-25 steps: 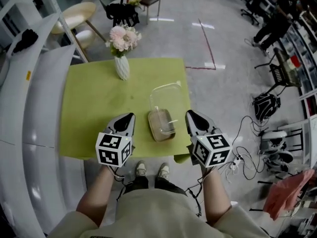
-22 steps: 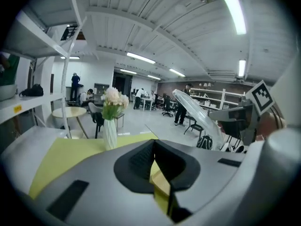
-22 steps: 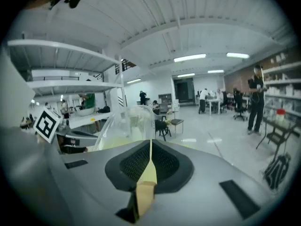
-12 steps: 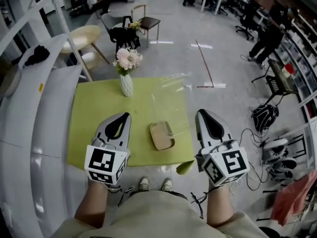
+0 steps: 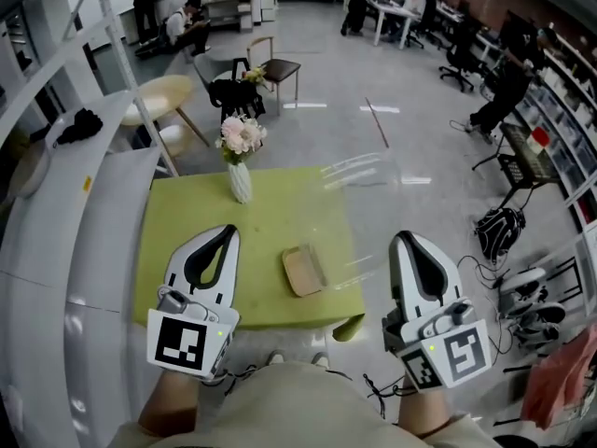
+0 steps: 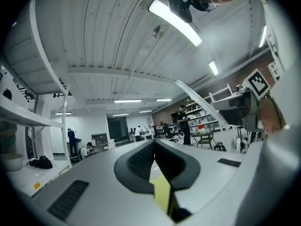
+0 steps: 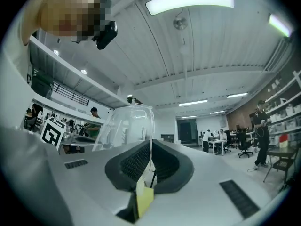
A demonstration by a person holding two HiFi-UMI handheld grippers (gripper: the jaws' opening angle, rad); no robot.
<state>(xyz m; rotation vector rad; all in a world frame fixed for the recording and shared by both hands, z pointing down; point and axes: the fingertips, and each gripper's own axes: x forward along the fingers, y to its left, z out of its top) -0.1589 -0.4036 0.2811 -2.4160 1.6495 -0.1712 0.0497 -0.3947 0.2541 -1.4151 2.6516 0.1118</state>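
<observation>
— Where's the lid [image 7: 123,126]?
— Up in the air, well above the counter [image 5: 187,203]. The right gripper [image 7: 150,147] has its jaws closed on the rim. The tray [image 5: 303,271] lies on the counter below.
— And the left gripper [image 6: 154,147]?
— Jaws together, nothing between them.
— How will the lid handle?
— Light, thin, probably bendy and slick (it's clear plastic). Hold it gently by the rim.
</observation>
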